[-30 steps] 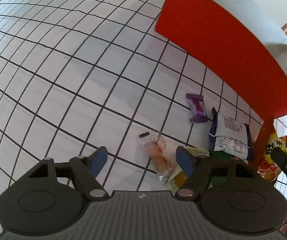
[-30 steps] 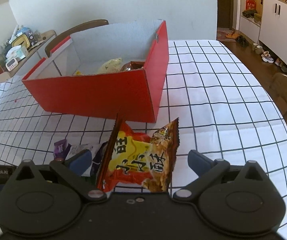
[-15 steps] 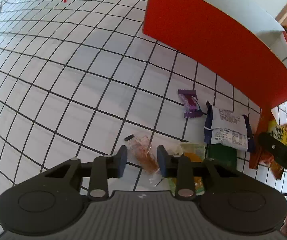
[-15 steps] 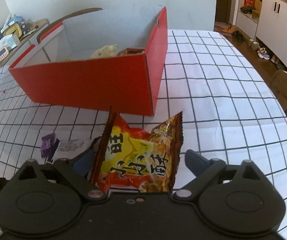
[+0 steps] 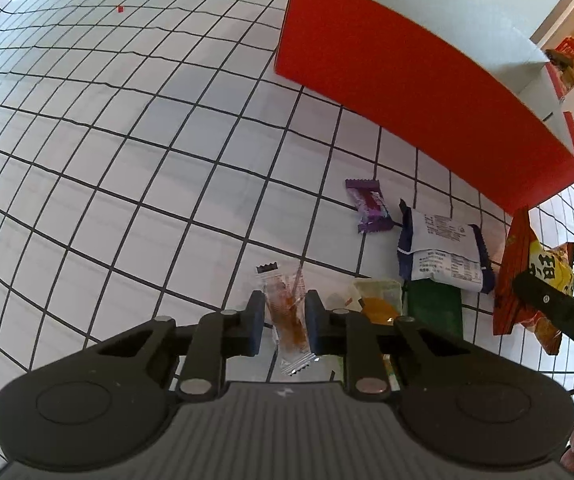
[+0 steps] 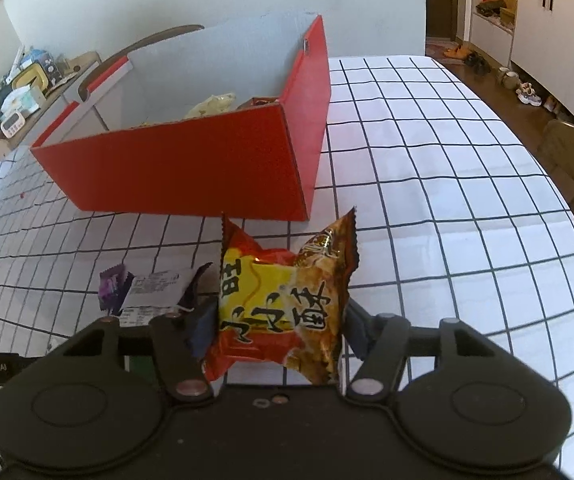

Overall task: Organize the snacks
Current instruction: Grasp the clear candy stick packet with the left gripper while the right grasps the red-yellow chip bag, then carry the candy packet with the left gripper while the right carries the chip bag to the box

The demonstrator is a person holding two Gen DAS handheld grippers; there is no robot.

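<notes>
Worktop [image 5: 87, 140], covered by a white cloth with a black grid, fills both views and carries every item. Large red cardboard box with pale inner walls [image 6: 191, 172] stands open-topped in the upper centre of the right wrist view and the upper right of the left wrist view; a few wrapped snacks already lie inside, so it is judged to be the collecting container.

Remaining snacks lie on the cloth in a loose cluster just in front of the box, within reach of both grippers. Red-and-yellow crinkled foil snack bag [image 6: 283, 304] stands upright in the lower centre of the right wrist view, between the fingers of the right gripper [image 6: 279, 328]; the jaws have just been closing and now touch the bag's two sides, a grasp across its width. Navy packet with a white printed label [image 5: 443, 256] lies flat at right of centre in the left wrist view, with a dark green packet [image 5: 435, 312] and a pale yellow-orange packet [image 5: 379, 300] just below it. Small purple candy wrapper [image 5: 371, 210] lies apart, nearer the box.

Slim clear sachet with orange contents [image 5: 287, 312] sits in the lower centre, clenched between the pads of the left gripper [image 5: 285, 320], pinched across its narrow middle, likely so that it lifts without folding.
</notes>
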